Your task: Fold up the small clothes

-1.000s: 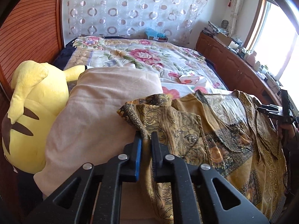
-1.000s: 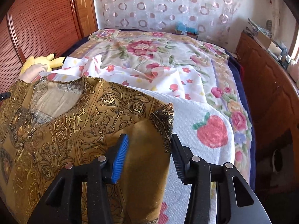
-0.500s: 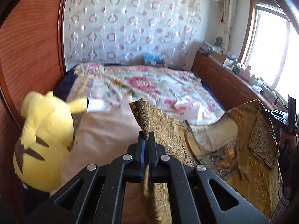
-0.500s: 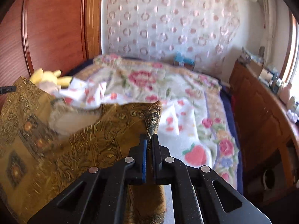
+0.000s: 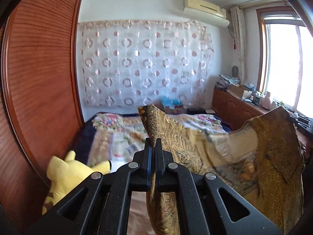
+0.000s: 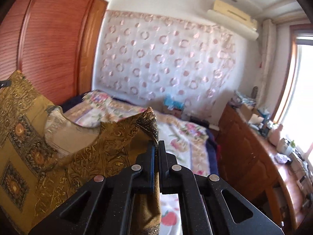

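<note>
Both grippers — left gripper [image 5: 153, 145] and right gripper [image 6: 156, 146] — had jaws clamped on the golden garment [image 5: 195, 148]. It hung stretched above the bed [image 5: 117, 135] — a yellow plush toy [image 5: 68, 174] beside the bed.

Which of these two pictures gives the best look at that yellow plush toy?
The left wrist view. The plush sits low at the left, beside the wooden wardrobe, with its ear and arm showing. In the right wrist view I cannot find it; the garment fills that side.
</note>
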The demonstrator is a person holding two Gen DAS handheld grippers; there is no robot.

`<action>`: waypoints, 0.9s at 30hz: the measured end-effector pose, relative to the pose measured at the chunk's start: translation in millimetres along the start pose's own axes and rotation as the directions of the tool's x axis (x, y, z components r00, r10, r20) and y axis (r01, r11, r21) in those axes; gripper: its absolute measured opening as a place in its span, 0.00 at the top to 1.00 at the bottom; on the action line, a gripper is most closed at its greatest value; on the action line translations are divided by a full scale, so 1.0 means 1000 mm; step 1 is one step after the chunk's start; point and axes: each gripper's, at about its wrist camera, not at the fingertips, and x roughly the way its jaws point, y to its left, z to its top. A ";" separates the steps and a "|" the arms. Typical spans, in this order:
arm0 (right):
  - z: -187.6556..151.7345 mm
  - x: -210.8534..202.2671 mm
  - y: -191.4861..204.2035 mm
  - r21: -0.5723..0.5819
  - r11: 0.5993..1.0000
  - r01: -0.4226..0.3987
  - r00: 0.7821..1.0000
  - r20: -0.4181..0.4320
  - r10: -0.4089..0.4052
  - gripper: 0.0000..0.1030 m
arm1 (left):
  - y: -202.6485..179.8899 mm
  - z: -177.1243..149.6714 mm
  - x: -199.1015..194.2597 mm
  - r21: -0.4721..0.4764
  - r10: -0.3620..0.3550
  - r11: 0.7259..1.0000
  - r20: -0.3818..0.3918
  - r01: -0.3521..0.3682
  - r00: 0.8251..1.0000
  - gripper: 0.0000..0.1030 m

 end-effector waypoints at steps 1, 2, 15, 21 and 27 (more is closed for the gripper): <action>0.007 -0.003 -0.002 0.020 0.999 0.029 0.999 0.017 -0.029 0.98 | 0.003 0.006 0.000 -0.005 0.009 1.000 0.008 -0.009 1.000 0.97; 0.013 -0.004 -0.005 0.041 0.998 0.049 0.998 0.030 -0.050 0.98 | 0.005 0.007 0.000 -0.002 0.015 1.000 0.011 -0.015 1.000 0.97; -0.065 -0.041 0.008 0.045 0.998 -0.043 0.999 -0.013 0.043 0.98 | -0.011 -0.104 -0.022 0.045 -0.034 0.998 -0.097 0.038 0.995 0.97; -0.094 -0.085 -0.038 0.111 0.990 -0.082 0.995 -0.049 0.088 0.98 | -0.018 -0.149 -0.072 0.026 -0.068 0.997 -0.106 0.071 0.992 0.97; -0.121 -0.133 -0.055 0.192 0.975 -0.110 0.990 -0.061 0.124 0.98 | -0.018 -0.203 -0.121 -0.029 -0.109 0.994 -0.152 0.105 0.982 0.97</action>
